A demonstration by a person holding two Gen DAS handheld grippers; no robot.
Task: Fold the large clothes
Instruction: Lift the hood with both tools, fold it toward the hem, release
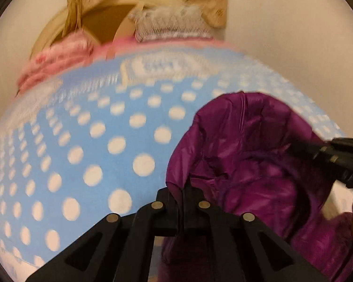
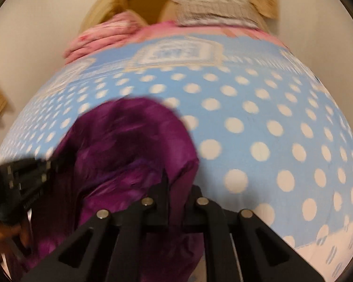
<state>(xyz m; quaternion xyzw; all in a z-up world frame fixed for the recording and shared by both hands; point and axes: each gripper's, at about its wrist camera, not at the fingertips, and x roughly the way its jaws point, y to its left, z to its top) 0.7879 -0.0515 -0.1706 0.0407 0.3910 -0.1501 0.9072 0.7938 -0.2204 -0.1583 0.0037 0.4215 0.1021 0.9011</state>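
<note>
Nearest us, the left gripper [image 1: 184,188] and right gripper [image 2: 166,178] each seem clamped on the shiny purple quilted garment [image 1: 247,159], bunched on the blue polka-dot cloth [image 1: 106,141]. We judge a fold underway; next, carry the edge toward twelve o'clock.

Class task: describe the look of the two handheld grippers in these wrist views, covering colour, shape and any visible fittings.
Both the left gripper and the right gripper are matt black, seemingly plastic. Each has two narrow fingers ending in pointed tips, carried on angular linkage bars with triangular cut-outs. Four round silver pivot pins sit across each linkage. No cables or sleeves show; any lettering is too blurred to read.
</note>
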